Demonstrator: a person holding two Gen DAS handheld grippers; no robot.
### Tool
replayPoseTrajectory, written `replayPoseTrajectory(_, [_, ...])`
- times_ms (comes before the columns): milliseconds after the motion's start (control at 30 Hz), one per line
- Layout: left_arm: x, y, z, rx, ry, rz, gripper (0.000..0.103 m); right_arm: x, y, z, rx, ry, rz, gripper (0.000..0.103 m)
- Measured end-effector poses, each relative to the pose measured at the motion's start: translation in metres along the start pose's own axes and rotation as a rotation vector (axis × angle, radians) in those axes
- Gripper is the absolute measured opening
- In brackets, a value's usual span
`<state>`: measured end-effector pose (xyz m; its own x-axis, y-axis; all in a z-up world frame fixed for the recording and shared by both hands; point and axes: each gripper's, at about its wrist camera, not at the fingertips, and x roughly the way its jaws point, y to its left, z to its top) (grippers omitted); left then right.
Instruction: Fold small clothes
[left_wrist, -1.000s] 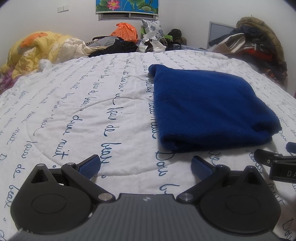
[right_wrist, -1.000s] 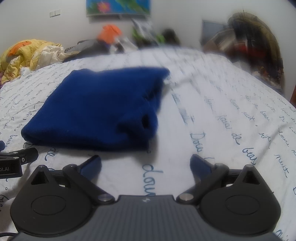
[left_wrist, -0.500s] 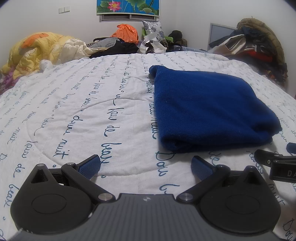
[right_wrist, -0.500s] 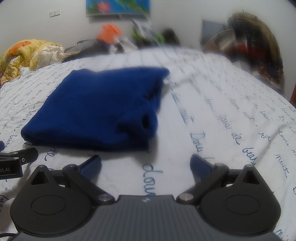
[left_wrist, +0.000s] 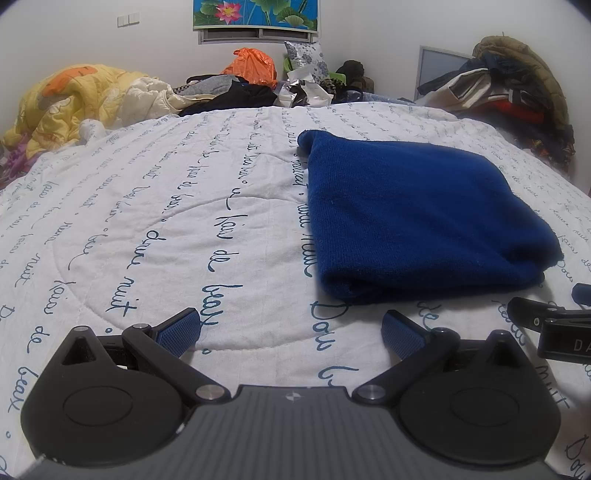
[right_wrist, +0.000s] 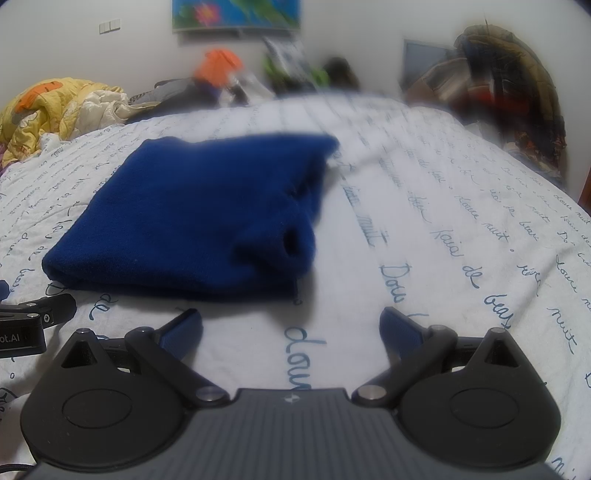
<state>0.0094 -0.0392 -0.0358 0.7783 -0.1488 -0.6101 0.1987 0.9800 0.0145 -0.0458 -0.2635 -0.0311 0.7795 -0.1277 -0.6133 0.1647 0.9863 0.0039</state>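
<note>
While both grippers hover low over the bedspread, the folded blue garment lies just beyond them, touching neither. Left gripper and right gripper each have fingers spread wide, holding nothing.

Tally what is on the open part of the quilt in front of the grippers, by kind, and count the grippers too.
Folded blue garment: 1
Grippers, both open and empty, the left gripper and the right gripper: 2
White quilt with blue script beneath them: 1
Total: 4
The clothes heaped at the far edge are too tangled to count.
</note>
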Motion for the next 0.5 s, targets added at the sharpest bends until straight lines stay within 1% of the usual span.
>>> replayPoseTrajectory(267, [0.0, 0.0, -0.0001, -0.001, 0.0, 0.001, 0.103, 0.0, 0.0, 0.0, 0.0, 0.0, 0.0, 0.103])
replayPoseTrajectory(500, [-0.0038, -0.0009, 0.0005, -0.017, 0.015, 0.021, 0.103, -0.0001, 0.0, 0.0, 0.0, 0.0, 0.0, 0.103])
